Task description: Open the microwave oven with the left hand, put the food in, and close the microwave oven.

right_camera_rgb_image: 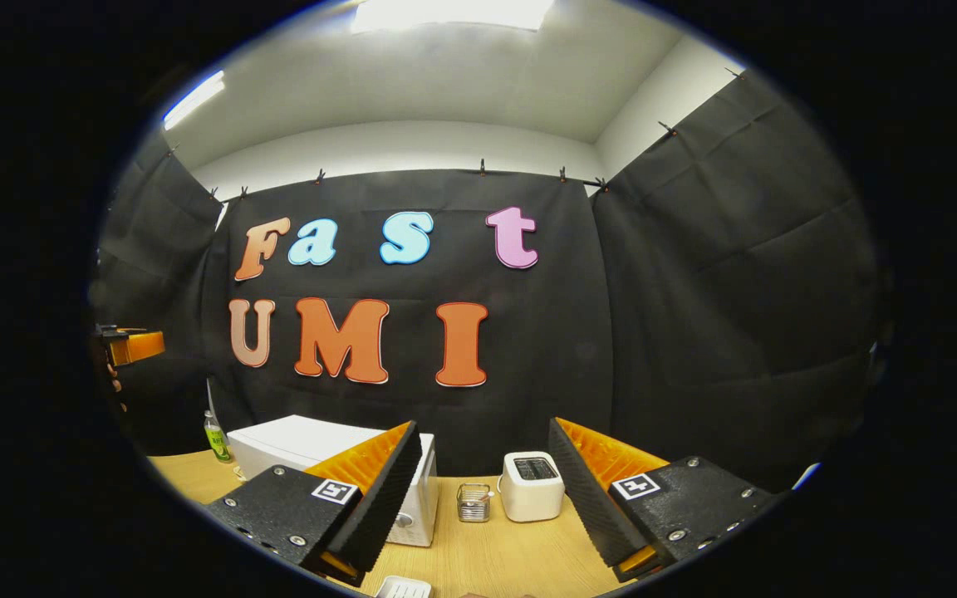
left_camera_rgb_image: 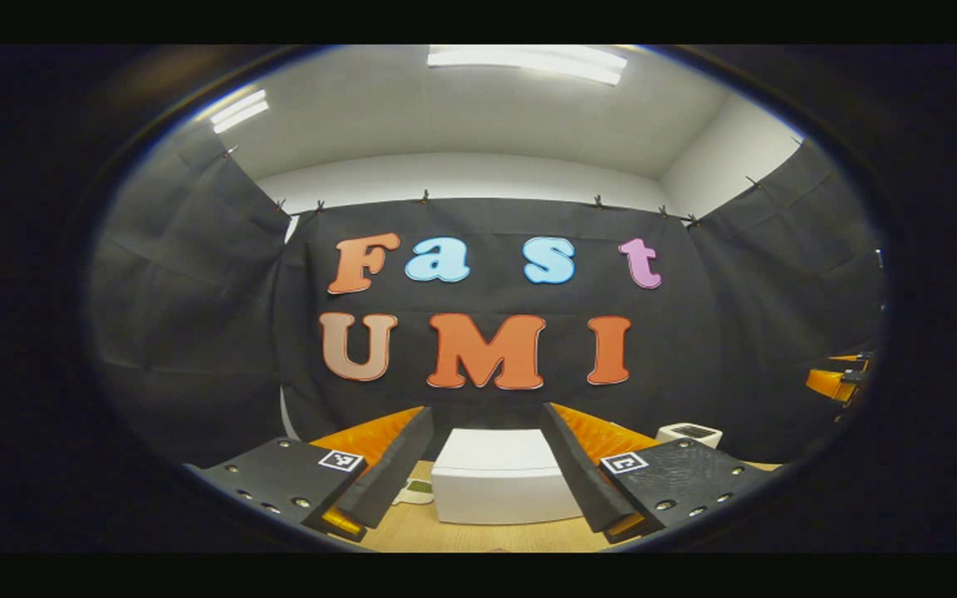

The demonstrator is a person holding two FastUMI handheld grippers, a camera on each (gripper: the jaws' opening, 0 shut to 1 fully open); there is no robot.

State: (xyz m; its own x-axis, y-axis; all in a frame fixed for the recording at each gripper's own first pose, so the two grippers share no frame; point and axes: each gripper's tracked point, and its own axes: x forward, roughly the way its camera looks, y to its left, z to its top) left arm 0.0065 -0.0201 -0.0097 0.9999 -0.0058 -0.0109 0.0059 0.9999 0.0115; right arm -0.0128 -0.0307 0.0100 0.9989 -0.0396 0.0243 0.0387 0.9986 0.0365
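Both claws, left claw (left_camera_rgb_image: 487, 477) and right claw (right_camera_rgb_image: 487, 490), hang wide open and empty, the left framing the boxy white microwave oven (left_camera_rgb_image: 502, 486) at bottom centre, probably lining up for its door.

The white microwave oven (left_camera_rgb_image: 499, 486) stands upright on the wooden table (right_camera_rgb_image: 520, 552), its door shut.
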